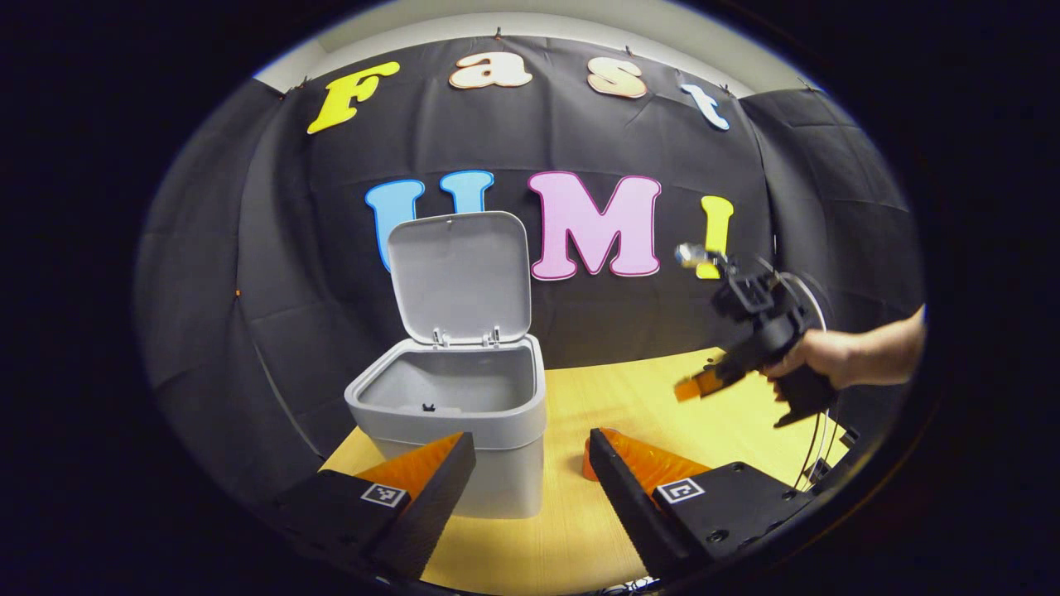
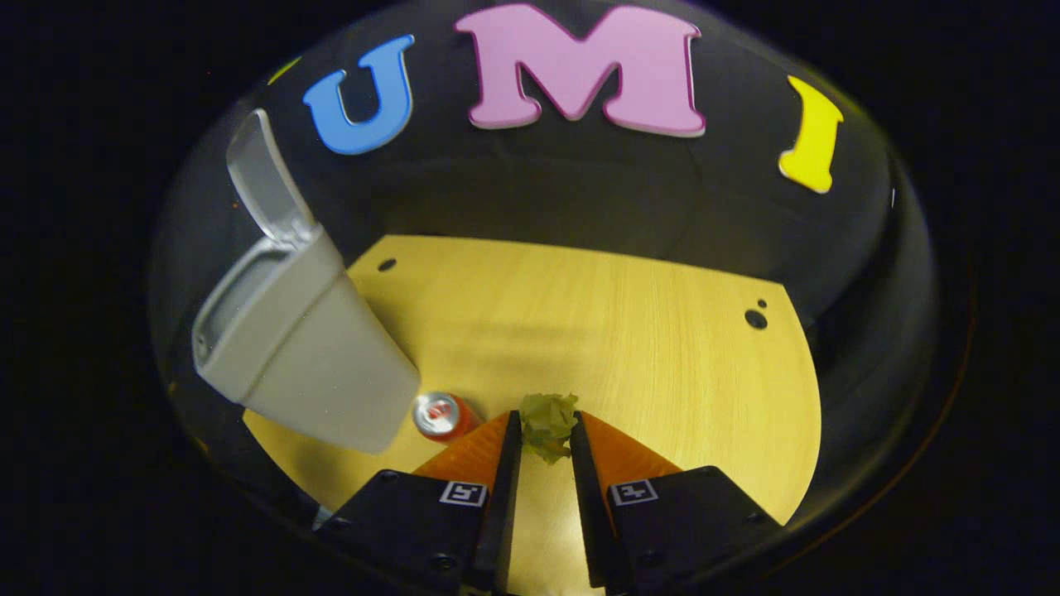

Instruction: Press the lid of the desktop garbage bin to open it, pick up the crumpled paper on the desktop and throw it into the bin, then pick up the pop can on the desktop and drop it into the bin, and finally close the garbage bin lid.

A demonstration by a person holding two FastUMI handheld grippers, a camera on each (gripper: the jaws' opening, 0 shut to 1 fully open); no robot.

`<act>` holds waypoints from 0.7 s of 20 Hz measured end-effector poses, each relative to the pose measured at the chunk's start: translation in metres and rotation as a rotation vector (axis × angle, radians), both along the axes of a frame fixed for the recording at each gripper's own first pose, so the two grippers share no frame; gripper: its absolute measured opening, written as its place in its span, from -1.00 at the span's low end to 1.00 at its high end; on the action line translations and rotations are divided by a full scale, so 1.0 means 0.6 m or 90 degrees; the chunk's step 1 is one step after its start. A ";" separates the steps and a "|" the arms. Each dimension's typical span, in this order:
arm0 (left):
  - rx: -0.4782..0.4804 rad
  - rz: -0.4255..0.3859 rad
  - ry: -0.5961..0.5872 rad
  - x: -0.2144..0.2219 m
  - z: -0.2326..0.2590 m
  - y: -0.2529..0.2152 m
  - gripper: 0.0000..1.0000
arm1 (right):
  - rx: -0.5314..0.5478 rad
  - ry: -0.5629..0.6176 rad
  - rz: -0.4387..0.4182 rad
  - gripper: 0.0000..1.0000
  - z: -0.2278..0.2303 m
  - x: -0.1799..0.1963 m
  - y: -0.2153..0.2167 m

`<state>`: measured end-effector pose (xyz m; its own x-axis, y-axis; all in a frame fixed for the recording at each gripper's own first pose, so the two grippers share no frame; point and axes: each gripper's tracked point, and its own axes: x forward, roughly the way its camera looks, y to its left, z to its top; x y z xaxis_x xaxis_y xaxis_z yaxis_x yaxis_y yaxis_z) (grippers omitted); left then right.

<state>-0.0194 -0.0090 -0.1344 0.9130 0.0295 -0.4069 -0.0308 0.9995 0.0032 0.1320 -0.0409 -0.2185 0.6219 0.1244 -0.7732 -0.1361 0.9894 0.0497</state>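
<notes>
The grey bin (image 1: 497,430) stands on the wooden table (image 1: 646,397) with its lid (image 1: 460,277) swung up. My left gripper (image 1: 532,437) hangs open just in front of it, holding nothing. The pop can (image 1: 587,465) peeks out behind one of its fingers. Farther right, a hand (image 1: 816,356) holds my right gripper (image 1: 691,387) above the table. In the right gripper view, my right gripper (image 2: 545,439) is shut on the crumpled greenish paper (image 2: 548,422). The can (image 2: 439,415) stands upright beside the bin (image 2: 306,356), whose lid (image 2: 265,178) is raised.
The table (image 2: 629,331) has small round holes near its far corners (image 2: 755,319). Black cloth walls close it in at the back and sides. A cable (image 1: 816,447) trails down from the right gripper's handle.
</notes>
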 end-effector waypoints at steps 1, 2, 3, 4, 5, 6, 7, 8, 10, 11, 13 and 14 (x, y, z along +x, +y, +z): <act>-0.004 0.001 0.001 -0.005 -0.002 0.003 0.87 | 0.014 -0.027 0.014 -0.22 0.043 0.017 0.025; -0.006 0.003 0.001 -0.010 -0.002 0.007 0.88 | 0.031 -0.050 0.030 -0.22 0.083 0.027 0.053; -0.008 0.008 0.000 -0.018 -0.005 0.012 0.88 | 0.048 -0.071 0.046 -0.22 0.122 0.041 0.086; -0.009 0.012 0.000 -0.023 -0.005 0.018 0.88 | 0.062 -0.089 0.068 -0.22 0.154 0.052 0.114; -0.009 0.018 -0.002 -0.028 -0.003 0.025 0.88 | 0.075 -0.102 0.091 -0.23 0.181 0.058 0.149; -0.008 0.024 -0.004 -0.034 0.000 0.034 0.88 | 0.085 -0.113 0.117 -0.22 0.204 0.056 0.183; -0.005 0.031 -0.007 -0.042 -0.001 0.040 0.88 | 0.092 -0.120 0.143 -0.23 0.218 0.060 0.217; -0.001 0.039 -0.009 -0.047 0.002 0.049 0.87 | 0.099 -0.126 0.167 -0.23 0.232 0.059 0.248; 0.004 0.060 -0.013 -0.058 0.009 0.074 0.87 | 0.107 -0.130 0.215 -0.22 0.240 0.062 0.311; 0.003 0.072 -0.015 -0.064 0.012 0.083 0.87 | 0.114 -0.128 0.235 -0.23 0.239 0.061 0.339; 0.001 0.093 -0.015 -0.080 0.013 0.097 0.87 | 0.118 -0.119 0.262 -0.55 0.228 0.059 0.388; 0.002 0.103 -0.014 -0.089 0.013 0.104 0.87 | 0.121 -0.111 0.275 -0.23 0.215 0.056 0.411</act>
